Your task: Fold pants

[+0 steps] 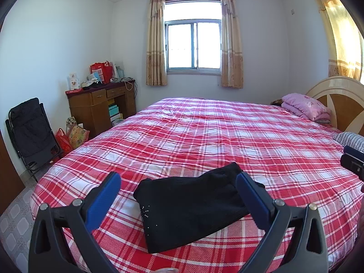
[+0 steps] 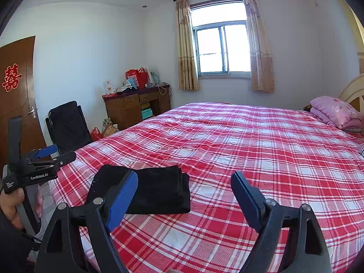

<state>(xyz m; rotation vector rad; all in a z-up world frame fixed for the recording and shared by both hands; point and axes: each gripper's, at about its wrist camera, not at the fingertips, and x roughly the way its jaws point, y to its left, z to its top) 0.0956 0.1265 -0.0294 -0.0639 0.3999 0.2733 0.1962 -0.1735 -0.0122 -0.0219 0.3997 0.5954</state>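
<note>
We see both grippers, left gripper (image 1: 178, 180) and right gripper (image 2: 184, 183), jaws spread and empty over the folded black pants (image 1: 191, 207) near the bed (image 1: 227, 136) edge; any careless nudge could undo the fold.

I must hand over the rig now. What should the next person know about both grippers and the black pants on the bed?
Left gripper: open, holding nothing, above the pants.
Right gripper: open, empty, just to the right of the pants.
Black pants: lying on the red plaid bedspread near its front edge, already folded into a compact bundle.
Done: the folding appears finished, and both grippers are free.
Left: probably nothing; at most, check that the bundle is tidy.
</note>
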